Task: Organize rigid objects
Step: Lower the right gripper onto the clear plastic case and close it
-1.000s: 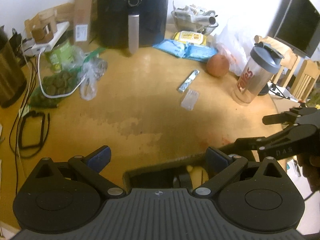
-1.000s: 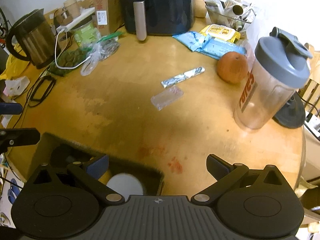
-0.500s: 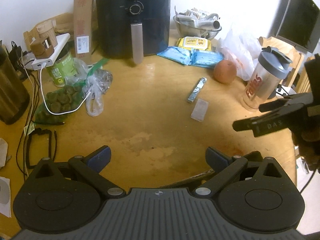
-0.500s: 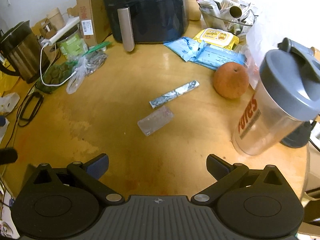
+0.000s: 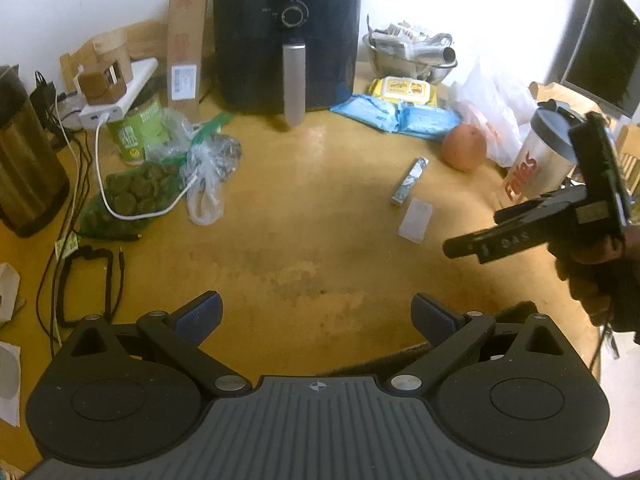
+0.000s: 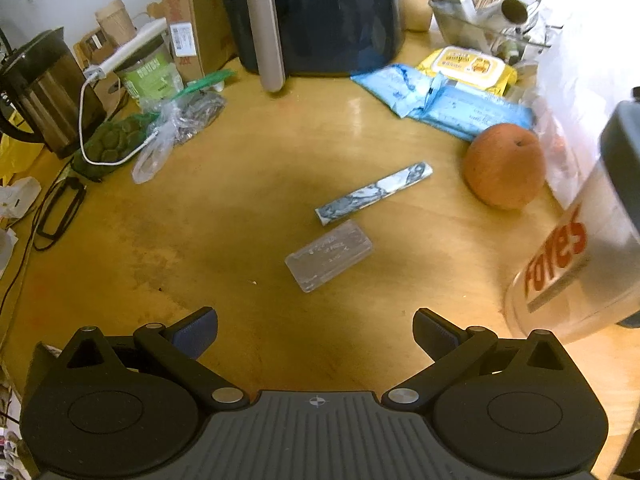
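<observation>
A clear plastic case (image 6: 329, 255) lies flat on the yellow wooden table (image 6: 224, 200), with a blue-and-white marbled bar (image 6: 374, 193) just behind it. Both also show in the left wrist view, the case (image 5: 416, 220) and the bar (image 5: 409, 181). My right gripper (image 6: 315, 332) is open and empty, hovering short of the case. My left gripper (image 5: 316, 316) is open and empty over bare table near the front edge. The right gripper (image 5: 476, 236), held by a hand, reaches in from the right in the left wrist view.
An orange (image 6: 504, 166) and a shaker bottle (image 6: 576, 248) stand to the right. A black air fryer (image 5: 288, 36), blue packets (image 6: 440, 98), bagged items (image 5: 168, 168), a kettle (image 6: 44, 92) and cables (image 5: 88, 284) ring the back and left. A dark box edge (image 5: 400, 354) sits under the left gripper.
Both grippers have risen and moved back from the dark box at the table's front edge. The right gripper has advanced toward the clear case and the bar.
</observation>
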The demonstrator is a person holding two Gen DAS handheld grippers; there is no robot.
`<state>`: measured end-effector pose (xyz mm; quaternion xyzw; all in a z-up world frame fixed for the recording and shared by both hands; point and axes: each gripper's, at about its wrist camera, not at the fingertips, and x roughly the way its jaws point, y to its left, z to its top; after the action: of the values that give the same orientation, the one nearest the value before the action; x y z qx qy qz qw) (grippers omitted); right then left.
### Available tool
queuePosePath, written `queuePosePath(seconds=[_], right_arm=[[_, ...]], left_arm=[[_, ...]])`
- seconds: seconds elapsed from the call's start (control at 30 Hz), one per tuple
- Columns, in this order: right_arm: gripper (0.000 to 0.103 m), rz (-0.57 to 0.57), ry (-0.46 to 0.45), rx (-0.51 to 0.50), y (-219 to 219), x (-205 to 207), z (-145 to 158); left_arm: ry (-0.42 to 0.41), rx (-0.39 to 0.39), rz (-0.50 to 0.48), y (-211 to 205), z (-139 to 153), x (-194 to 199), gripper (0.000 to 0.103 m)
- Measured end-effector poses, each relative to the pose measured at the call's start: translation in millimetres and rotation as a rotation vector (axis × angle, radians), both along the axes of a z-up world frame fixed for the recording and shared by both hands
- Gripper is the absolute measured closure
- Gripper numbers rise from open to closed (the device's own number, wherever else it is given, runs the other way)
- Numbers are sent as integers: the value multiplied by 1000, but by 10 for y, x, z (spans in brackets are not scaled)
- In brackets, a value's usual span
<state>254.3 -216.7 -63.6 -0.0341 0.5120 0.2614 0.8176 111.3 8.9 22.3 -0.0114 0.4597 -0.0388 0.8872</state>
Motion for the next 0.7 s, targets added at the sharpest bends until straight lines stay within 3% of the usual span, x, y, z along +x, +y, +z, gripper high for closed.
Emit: queuePosePath(seconds=[0.23, 0.4, 0.7], right_arm=[[1, 19, 26, -14, 140, 106, -164], [14, 31, 45, -56, 255, 214, -304], [22, -42, 72, -78, 416, 441, -443]], left_arm=[[11, -14, -7, 42, -3, -23, 0], [9, -35, 4, 107, 2, -43, 0], [44, -56, 65, 314, -68, -121, 0]])
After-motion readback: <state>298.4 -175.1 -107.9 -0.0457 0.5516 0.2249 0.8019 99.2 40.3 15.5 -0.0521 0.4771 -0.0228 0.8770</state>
